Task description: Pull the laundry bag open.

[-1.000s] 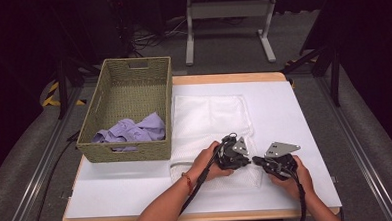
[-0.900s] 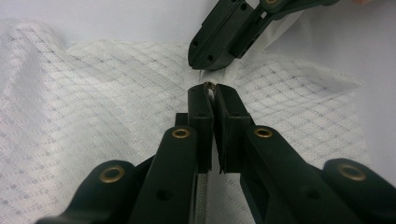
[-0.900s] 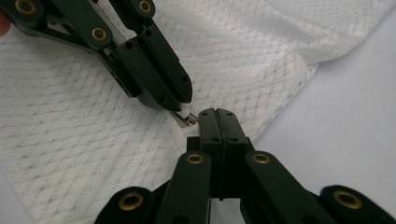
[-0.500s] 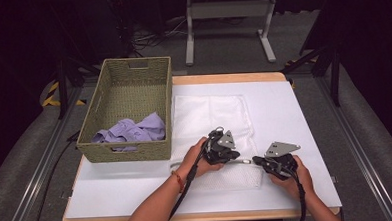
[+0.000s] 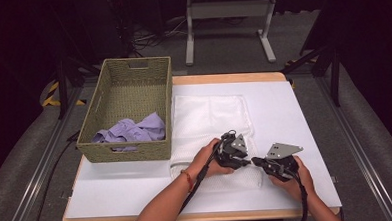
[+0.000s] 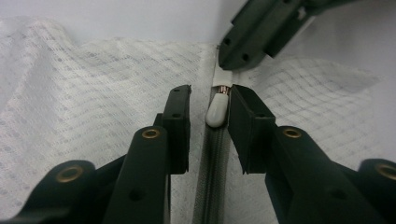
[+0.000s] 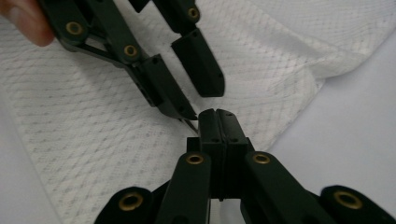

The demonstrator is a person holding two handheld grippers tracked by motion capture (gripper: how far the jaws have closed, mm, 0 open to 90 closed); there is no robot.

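A white mesh bag (image 5: 209, 115) lies flat on the table, its grey zipper (image 6: 211, 182) running along the near part. My left gripper (image 6: 209, 128) (image 5: 240, 159) has just been opening its jaws. The white zipper pull (image 6: 217, 111) lies between them, close to the right-hand pad and not squeezed. My right gripper (image 7: 217, 122) (image 5: 258, 162) is shut on the bag's edge at the end of the zipper, tip to tip with the left gripper (image 7: 187, 79). In the left gripper view the right gripper (image 6: 261, 32) comes in from the top.
A woven basket (image 5: 128, 88) stands on the table's left side with crumpled purple cloth (image 5: 132, 131) inside. The white tabletop (image 5: 294, 116) reaches to the right and near edges. A metal stand (image 5: 227, 19) sits on the floor beyond.
The left hand slid a little left along the bag, then came back right to meet the right gripper. The right hand has stayed put.
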